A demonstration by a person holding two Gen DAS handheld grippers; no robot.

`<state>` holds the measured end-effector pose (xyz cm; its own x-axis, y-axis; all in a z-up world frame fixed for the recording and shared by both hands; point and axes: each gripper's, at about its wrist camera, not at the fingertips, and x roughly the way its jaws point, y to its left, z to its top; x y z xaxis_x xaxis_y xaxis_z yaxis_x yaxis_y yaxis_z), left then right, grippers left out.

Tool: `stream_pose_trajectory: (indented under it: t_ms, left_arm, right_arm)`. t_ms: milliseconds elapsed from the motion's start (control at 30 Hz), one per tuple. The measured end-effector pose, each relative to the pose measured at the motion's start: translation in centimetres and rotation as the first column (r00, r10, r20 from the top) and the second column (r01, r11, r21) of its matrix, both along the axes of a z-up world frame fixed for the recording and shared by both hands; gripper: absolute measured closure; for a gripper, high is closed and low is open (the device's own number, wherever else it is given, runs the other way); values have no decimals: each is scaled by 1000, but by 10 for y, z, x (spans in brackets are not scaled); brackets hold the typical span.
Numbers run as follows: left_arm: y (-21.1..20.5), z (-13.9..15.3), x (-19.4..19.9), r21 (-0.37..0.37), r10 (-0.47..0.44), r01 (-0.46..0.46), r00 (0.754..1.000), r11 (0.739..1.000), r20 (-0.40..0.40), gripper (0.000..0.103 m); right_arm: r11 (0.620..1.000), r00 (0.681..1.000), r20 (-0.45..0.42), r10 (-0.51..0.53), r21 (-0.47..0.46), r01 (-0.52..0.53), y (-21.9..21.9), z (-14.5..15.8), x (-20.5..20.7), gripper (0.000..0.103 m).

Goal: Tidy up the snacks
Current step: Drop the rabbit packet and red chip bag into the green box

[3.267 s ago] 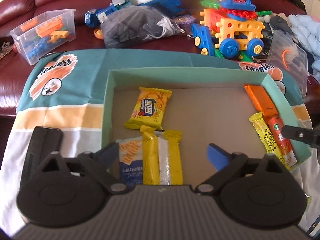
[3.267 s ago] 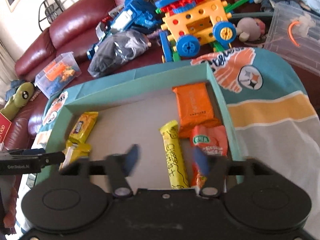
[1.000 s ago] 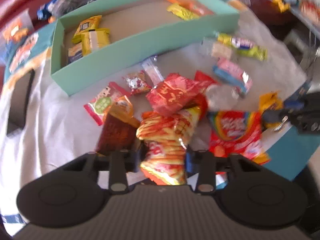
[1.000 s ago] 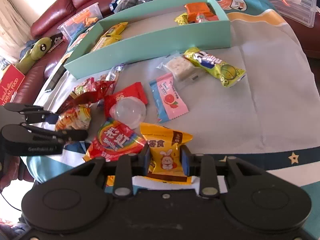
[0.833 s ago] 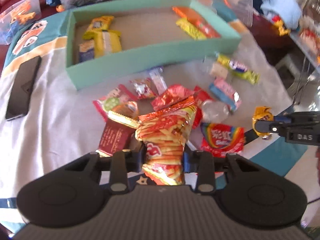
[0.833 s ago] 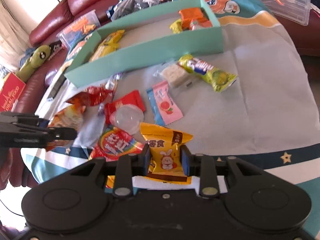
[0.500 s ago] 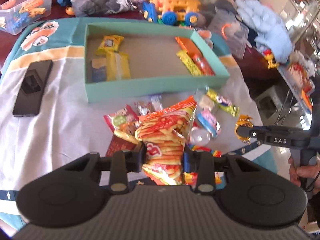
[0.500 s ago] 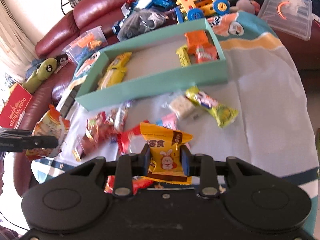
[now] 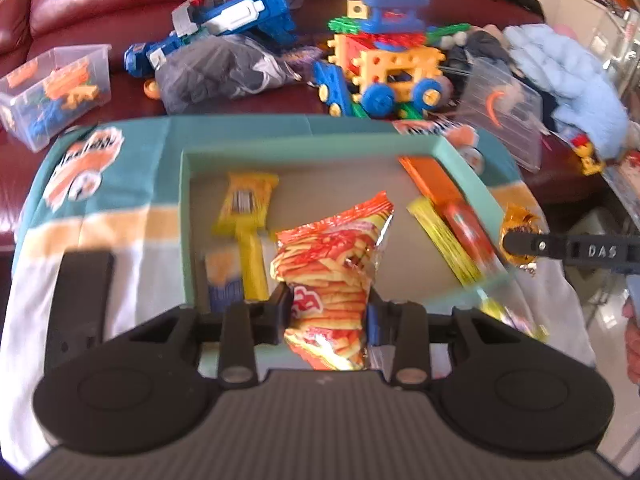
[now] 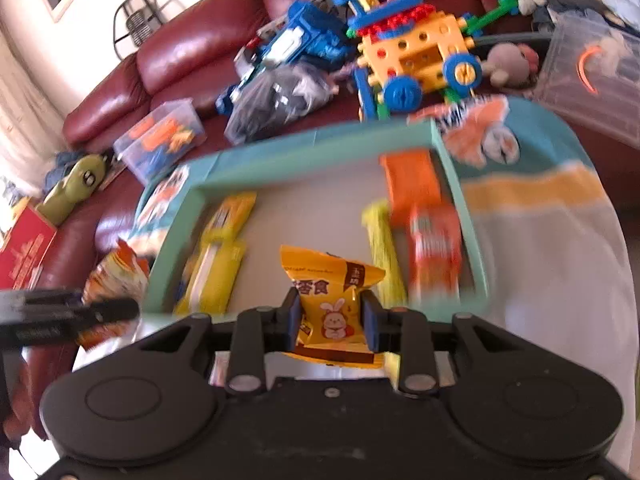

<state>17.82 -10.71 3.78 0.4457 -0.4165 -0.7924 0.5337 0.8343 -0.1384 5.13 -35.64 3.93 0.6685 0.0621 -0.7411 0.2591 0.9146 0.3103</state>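
Both grippers have swung from over the snack pile to the box [image 9: 188, 216]: half a second ago it sat far up each view, now it fills mid-frame, and the loose pile has dropped almost out of sight. Left gripper [image 9: 328, 312] is clamped on the chip bag [image 9: 332, 264], which stands upright between the fingers, top leaning right, over the near-middle of the box. Bag is orange-red with a fries print and crinkled foil edge. Right gripper [image 10: 331, 320] is pinched on the yellow pack [image 10: 330, 300], rabbit print facing the camera, brown strip at the bottom, held over the box's near wall. Inside the box: yellow bars [image 9: 244, 216] on the left, orange pack [image 9: 432, 180], yellow stick [image 9: 444, 240] and a red pack [image 9: 468, 228] on the right. Phone [image 9: 80, 300] lies on the cloth left of the box. Both views motion-blurred.
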Motion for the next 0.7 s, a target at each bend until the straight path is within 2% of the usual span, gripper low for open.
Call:
stream_pose_trajectory:
  t_ms: [133,267,400,467,500,533,567,600,633,700]
  left_arm:
    - [-34,-20,53,30,24,-24,1000,999,-3,68]
    - [-56,-41,96,48,36,-35,999,998,-19,68]
    - [-68,-57,126,71,44,-43,999,997,-17,67]
    - [-72,-60,134,82,54,-54,999,995,0,61]
    - [-73,-60,135,92,66,-67,998,993,16,37]
    - [-72,-59,134,99,81,-83,996,992,32,10]
    - [-71,-58,133,95,97,-102,994,990,58,3]
    - [-69,-56,130,89,107,-114,991,989,80,1]
    - [-67,-54,128,86,109,-116,990,989,85,1]
    - [-65,-52,125,78,110,-115,992,990,59,1]
  right_arm:
    - [1000,1000,0,-25,0,25,-15,-4,63,73]
    - [999,999,-15,-43,-5,43,-29,-21,117,73]
    - [999,998,-33,-44,-17,43,-37,-39,151,73]
    - [999,998,-37,-46,-19,45,-41,-46,164,70]
    - [999,999,-32,-43,-25,42,-42,-49,168,67]
    - [999,999,-24,-35,-34,34,-41,-51,171,58]
    - [999,999,-22,-33,-37,32,-41,-51,173,31]
    - [999,999,-13,-36,-35,36,-41,-50,172,12]
    - [999,999,9,-37,-35,37,-40,-48,170,8]
    - [999,999,38,-34,-41,36,-39,-43,163,5]
